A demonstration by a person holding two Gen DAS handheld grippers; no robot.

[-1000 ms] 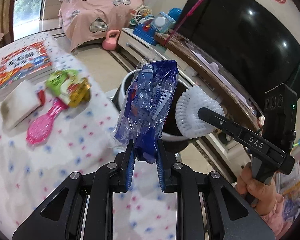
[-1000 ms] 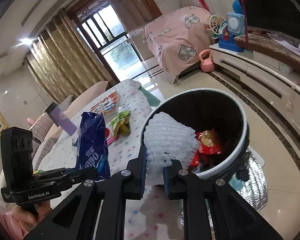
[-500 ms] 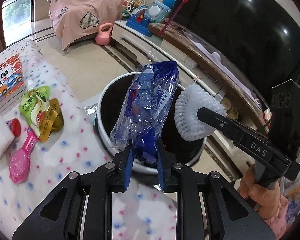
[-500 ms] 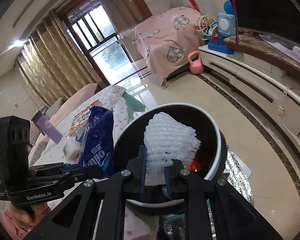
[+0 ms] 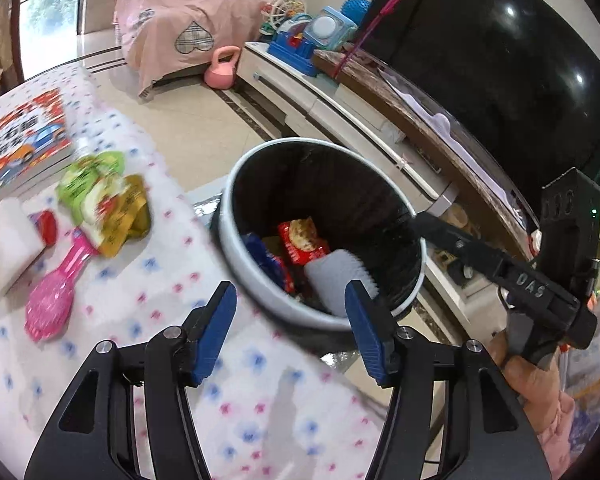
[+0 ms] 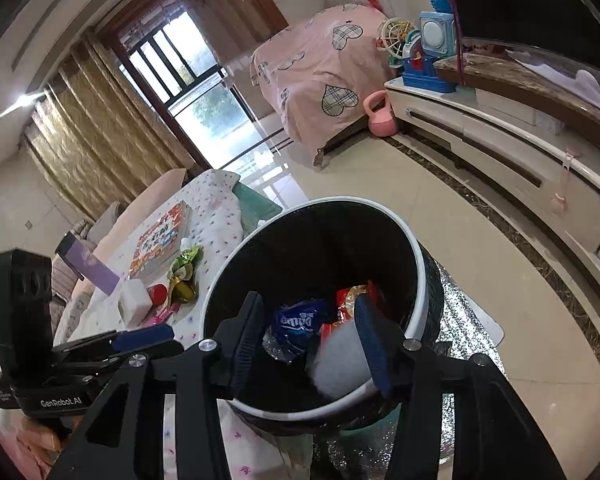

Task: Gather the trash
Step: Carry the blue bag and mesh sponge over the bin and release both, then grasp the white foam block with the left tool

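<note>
Desk (image 5: 148,360) with dotted cloth; bin (image 5: 416,296) at its 2 o'clock edge, holding blue wrapper (image 6: 296,322) and foam net (image 5: 338,276). At 10 o'clock, snack pouches (image 5: 100,200): light, crinkly, slippery; pinch a flat edge. Left hand-held gripper (image 5: 290,326) and right hand-held gripper (image 6: 310,338): jaws opening, empty.

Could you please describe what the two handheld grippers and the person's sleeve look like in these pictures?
Both grippers are black frames with silver screws and blue ribbed fingers. The right gripper carries white "DAS" lettering and a small green light; the left gripper reads "GenRobot.AI". A pink sleeve shows at the right hand.
</note>
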